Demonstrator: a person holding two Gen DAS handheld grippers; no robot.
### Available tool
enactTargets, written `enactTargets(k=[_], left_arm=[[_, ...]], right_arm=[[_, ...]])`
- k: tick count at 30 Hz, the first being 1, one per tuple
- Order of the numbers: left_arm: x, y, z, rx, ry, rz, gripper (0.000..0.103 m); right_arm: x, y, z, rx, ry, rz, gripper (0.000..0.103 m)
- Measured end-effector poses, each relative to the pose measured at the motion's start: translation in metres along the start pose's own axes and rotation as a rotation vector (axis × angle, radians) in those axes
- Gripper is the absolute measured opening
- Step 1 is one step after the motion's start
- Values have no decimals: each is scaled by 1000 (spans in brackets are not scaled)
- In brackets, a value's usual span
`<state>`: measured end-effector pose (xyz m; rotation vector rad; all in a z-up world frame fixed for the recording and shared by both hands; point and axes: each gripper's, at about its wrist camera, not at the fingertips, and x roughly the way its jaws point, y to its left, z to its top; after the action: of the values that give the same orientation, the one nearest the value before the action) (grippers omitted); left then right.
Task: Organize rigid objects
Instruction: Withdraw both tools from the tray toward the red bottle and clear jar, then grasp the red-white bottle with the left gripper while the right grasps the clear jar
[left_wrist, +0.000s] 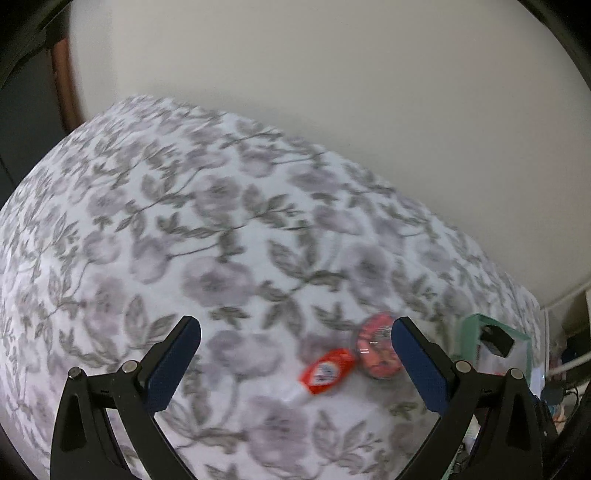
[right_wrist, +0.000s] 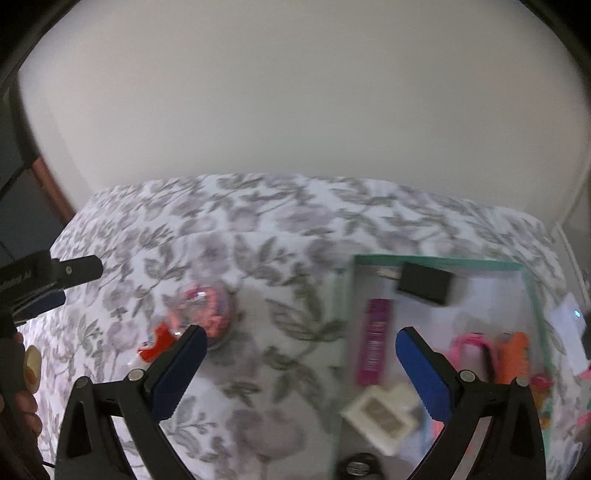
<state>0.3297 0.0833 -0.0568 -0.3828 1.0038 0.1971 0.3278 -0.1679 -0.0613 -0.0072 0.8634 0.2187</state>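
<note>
Both claws spread wide and empty above a floral bedspread (left_wrist: 221, 221). Left gripper (left_wrist: 295, 336) lower centre, beside a red tube (left_wrist: 327, 370) touching a round pink case (left_wrist: 376, 350). Right gripper (right_wrist: 301, 343) low, over a green-rimmed box (right_wrist: 436, 260) at right, holding a magenta bar (right_wrist: 375, 341).

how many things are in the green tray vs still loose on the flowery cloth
In the green tray, as far as the blur lets me tell: 6
Loose on the cloth: 2, a red tube and a round pink case
Total: 8
</note>
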Motion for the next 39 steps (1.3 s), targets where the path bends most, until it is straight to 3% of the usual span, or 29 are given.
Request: enactTargets(k=[4, 8, 20, 26, 29, 33, 39], left_arm=[[16, 20, -1, -12, 56, 12, 103], [34, 27, -5, 3, 116, -6, 103], [70, 1, -26, 97, 241, -88, 103], [78, -18, -37, 224, 251, -21, 101], [82, -24, -40, 242, 261, -32, 90], [83, -36, -44, 287, 251, -20, 86], [82, -45, -41, 298, 238, -52, 55]], right_arm=[[13, 29, -3, -46, 4, 41, 103], [29, 44, -7, -86, 23, 19, 103], [51, 21, -9, 10, 55, -21, 103], [56, 12, -8, 75, 58, 24, 103], [58, 12, -6, 89, 60, 43, 103], [65, 19, -3, 89, 71, 73, 103], [74, 42, 6, 54, 91, 89, 103]])
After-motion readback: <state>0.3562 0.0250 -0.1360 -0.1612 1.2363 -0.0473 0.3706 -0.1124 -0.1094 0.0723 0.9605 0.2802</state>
